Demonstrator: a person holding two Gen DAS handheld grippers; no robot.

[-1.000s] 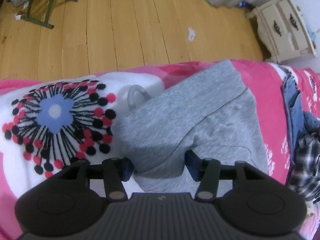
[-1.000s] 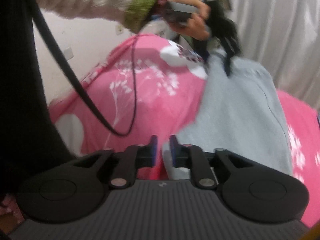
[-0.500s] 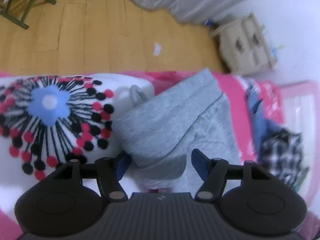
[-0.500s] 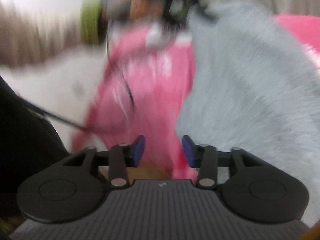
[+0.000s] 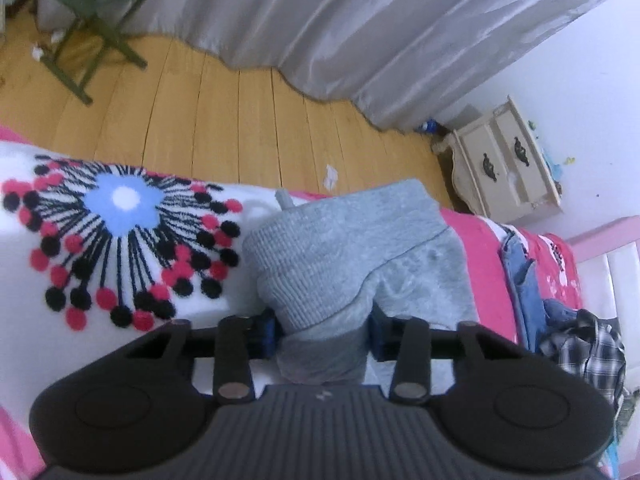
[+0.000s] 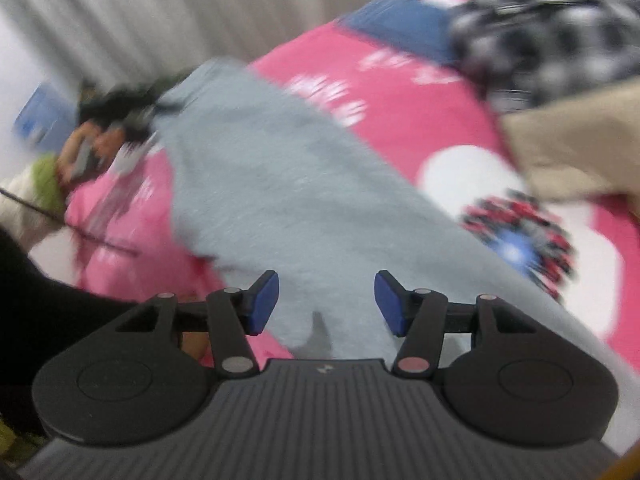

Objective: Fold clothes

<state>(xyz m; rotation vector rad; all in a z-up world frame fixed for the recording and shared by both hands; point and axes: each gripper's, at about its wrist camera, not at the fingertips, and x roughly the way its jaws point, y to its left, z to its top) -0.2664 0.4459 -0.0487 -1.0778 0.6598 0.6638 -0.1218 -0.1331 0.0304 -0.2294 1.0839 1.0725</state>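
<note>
Folding barely begun: left gripper (image 5: 322,330), jaws just closing, clamps the grey garment's (image 5: 352,248) bunched end, while right gripper (image 6: 326,300), jaws just widening, hovers released above its unfolded length.

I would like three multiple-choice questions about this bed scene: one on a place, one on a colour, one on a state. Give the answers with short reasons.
1. Where is the checked shirt in the left wrist view?
A. right edge of the bed
B. on the floor
C. on the chair

2. What colour is the garment between the left gripper's fingers?
A. blue
B. grey
C. beige

3. How is the right gripper?
A. shut on cloth
B. open above cloth
C. out of view

Answers: 1 A, it lies heaped beside the jeans. 2 B, its ribbed hem looks grey. 3 B, its pads stand apart, gripping nothing.
</note>
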